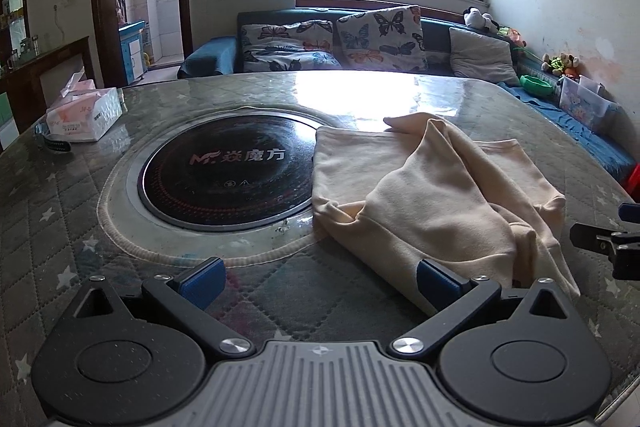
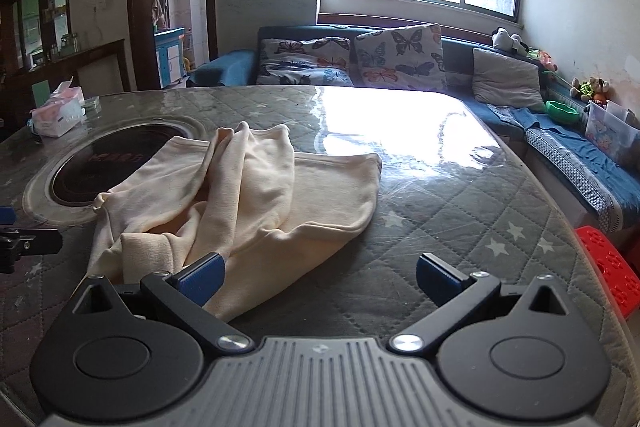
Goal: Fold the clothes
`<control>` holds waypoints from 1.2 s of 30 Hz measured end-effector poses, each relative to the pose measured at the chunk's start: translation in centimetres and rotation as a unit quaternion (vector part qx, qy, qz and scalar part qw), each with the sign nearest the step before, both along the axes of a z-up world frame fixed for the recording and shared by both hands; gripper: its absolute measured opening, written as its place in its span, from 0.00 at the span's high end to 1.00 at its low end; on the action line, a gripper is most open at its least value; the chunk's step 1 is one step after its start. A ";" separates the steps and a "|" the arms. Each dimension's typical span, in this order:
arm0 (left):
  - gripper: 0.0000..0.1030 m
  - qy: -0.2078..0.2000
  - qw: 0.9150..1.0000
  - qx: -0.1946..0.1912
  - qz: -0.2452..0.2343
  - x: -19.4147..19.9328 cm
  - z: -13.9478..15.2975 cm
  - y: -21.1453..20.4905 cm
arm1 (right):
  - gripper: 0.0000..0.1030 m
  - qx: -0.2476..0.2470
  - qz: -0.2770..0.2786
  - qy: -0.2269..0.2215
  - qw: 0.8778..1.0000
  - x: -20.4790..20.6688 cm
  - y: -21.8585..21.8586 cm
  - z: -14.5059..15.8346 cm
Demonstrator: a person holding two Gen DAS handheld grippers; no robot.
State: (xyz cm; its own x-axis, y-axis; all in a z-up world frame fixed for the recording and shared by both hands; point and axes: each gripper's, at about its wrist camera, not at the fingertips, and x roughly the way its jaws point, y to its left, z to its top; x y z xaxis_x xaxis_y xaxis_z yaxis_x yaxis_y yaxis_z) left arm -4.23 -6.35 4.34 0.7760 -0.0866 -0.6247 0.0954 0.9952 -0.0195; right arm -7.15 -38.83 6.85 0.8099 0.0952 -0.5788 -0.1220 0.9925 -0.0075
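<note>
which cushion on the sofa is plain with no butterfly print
The grey cushion at the right end of the sofa, nearest the window corner. The other two cushions, left of it, carry butterfly prints.

Both grippers held low and level, jaws spread wide.

The left gripper (image 1: pixel 318 283) points forward with its two blue-padded fingers (image 1: pixel 204 281) set far apart, nothing between them; its black linkage arms splay outward from the grey ribbed body. The right gripper (image 2: pixel 318 279) sits in the same pose, fingers (image 2: pixel 434 275) equally parted and gripping nothing. Each appears at the edge of the other's view: the right gripper off to the left one's right, the left gripper off to the right one's left.
</note>
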 end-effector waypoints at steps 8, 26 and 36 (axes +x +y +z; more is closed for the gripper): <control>0.00 -0.010 1.000 -0.001 -0.021 1.1 1.0 -0.9 | 0.05 -0.002 0.015 0.001 1.000 0.8 0.3 0.4; 0.36 -0.015 0.995 -0.006 -0.095 9.9 2.3 -7.3 | 0.32 0.010 0.045 0.014 0.999 6.2 0.1 1.8; 0.68 0.044 0.989 -0.069 -0.125 16.1 0.3 -8.0 | 0.43 0.031 0.066 0.025 0.997 10.7 -0.3 2.6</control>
State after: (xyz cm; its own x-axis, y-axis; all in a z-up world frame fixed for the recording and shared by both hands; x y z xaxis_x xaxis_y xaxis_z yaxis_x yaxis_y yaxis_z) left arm 11.86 -14.36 4.60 0.6622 -0.3578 -0.6583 0.3300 0.9281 -0.1725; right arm 3.55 -39.08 9.49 0.7587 0.2353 -0.6075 -0.2494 0.9664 0.0629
